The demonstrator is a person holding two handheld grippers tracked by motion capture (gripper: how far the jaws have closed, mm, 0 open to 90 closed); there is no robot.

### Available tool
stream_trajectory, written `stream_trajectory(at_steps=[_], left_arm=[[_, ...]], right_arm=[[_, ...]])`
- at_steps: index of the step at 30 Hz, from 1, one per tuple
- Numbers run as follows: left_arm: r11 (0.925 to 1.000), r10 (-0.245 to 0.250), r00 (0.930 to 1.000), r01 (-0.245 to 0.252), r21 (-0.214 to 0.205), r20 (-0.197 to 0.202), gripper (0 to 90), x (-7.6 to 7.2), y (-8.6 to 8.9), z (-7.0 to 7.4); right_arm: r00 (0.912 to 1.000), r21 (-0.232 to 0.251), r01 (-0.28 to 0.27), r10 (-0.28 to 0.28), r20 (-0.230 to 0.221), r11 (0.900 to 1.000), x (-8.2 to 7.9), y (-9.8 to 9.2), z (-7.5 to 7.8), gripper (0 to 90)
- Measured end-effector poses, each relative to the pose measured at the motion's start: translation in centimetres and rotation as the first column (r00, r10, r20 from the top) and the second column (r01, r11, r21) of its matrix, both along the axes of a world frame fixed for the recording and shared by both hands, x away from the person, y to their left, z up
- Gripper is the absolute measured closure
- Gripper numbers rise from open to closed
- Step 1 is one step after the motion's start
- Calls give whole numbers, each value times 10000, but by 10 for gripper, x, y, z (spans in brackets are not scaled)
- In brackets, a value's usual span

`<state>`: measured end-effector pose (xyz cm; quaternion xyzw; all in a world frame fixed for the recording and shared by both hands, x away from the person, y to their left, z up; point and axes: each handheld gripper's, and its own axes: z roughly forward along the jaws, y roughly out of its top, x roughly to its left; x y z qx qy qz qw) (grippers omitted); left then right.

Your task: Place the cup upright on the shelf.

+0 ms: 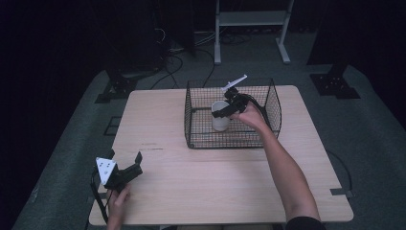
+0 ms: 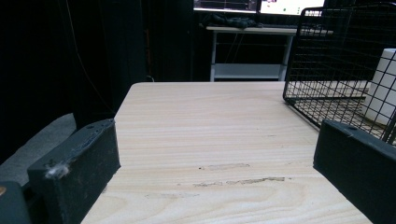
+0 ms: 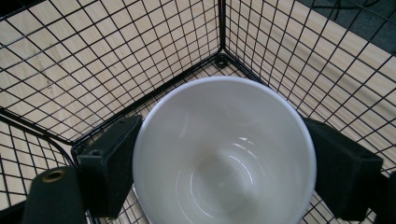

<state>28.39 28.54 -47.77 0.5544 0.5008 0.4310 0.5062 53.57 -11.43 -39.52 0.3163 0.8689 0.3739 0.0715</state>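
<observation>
A dark room surrounds a pale wooden worktop (image 1: 215,182), with cables and a white stand on the grey floor behind it. A black wire basket (image 1: 268,98) stands on the far middle part of the worktop, and a white cup (image 1: 220,116) sits upright inside it, on the basket's mesh floor toward its left half. The right tongs (image 1: 223,113), held by a hand reaching in over the basket's near wall, hang at the cup. In the right gripper view the cup (image 3: 224,154) sits open-mouthed between the two black jaws, one on each side of its rim; the right tongs (image 3: 224,163) have a narrow gap visible at the right-hand jaw, and whether the left-hand jaw touches the cup cannot be told, so the hold looks loosened rather than clenched. The left tongs (image 1: 125,162) rest near the front left corner of the worktop, well apart from the basket, released with nothing between the jaws. In the left gripper view the left tongs (image 2: 217,163) stand wide over bare wood, with the basket (image 2: 336,56) and cup (image 2: 380,88) off to the right.
</observation>
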Motion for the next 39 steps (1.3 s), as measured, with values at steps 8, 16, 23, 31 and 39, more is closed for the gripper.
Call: stream_trajectory(at_steps=[8, 16, 23, 31, 39], left_arm=[[10000, 14, 10000, -14, -67, -27, 0, 0, 1, 0], [10000, 7, 10000, -8, -9, -31, 0, 0, 1, 0], [10000, 16, 10000, -16, -7, -43, 0, 0, 1, 0], [10000, 2, 10000, -2, -8, -30, 0, 0, 0, 0], [10000, -12, 10000, 12, -6, -24, 0, 0, 0, 0]], right_arm=[[9998, 269, -28, 23, 189, 9996, -6, -3, 8, 154], [9988, 930, 19, -64, 480, 9957, -13, -12, 26, 153], [9981, 1242, 38, -114, 603, 9922, -21, -19, 37, 154], [9980, 1351, 89, -172, 605, 9908, -26, -26, 42, 154], [9975, 1174, 149, -228, 667, 9930, -34, -33, 42, 159]])
